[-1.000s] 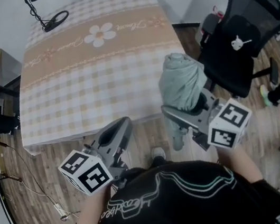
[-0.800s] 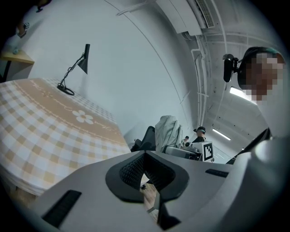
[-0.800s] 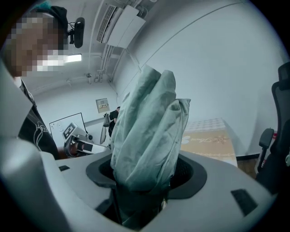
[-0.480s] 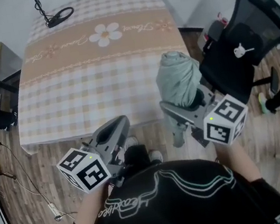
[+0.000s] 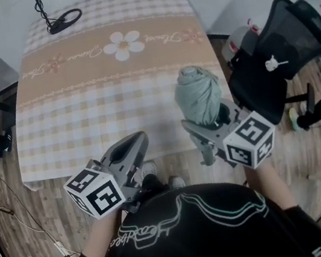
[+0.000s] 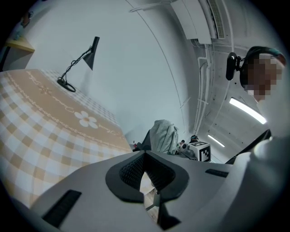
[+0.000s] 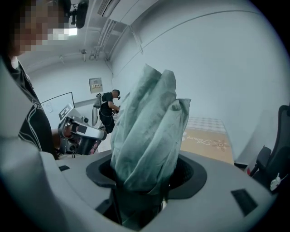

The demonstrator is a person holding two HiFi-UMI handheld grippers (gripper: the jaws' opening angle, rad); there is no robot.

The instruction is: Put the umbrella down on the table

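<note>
Right gripper [image 5: 212,123] is clamped round the folded umbrella [image 5: 198,96], its jaws standing wide because the bundle is thick, with the pale green fabric filling the space between the pads in the right gripper view [image 7: 145,179]. Left gripper [image 5: 134,145] has hold of nothing; its jaws are drawn together at the tips and it hovers near the front edge of the counter [image 5: 85,119], just beside the other. From the head view the umbrella sits in the air at the counter's near right edge, with its upper end over the checked cloth and its lower end hanging below the gripper over the wooden floor; it does not appear to touch the counter anywhere. Its long axis runs roughly upright, crossing the jaws, with the bunched canopy [image 7: 147,118] pointing up and leaning slightly away from the person, and a narrower end pointing down. I judge that the step in hand is the carry to the counter, with the setting down not yet begun. The next move probably calls for taking the umbrella further in over the cloth, rolling the wrist so the long axis comes level, lowering until the fabric rests along its length, and only then parting the jaws; released upright, it would likely topple or roll toward the edge near the office chair [image 5: 281,48].
</note>
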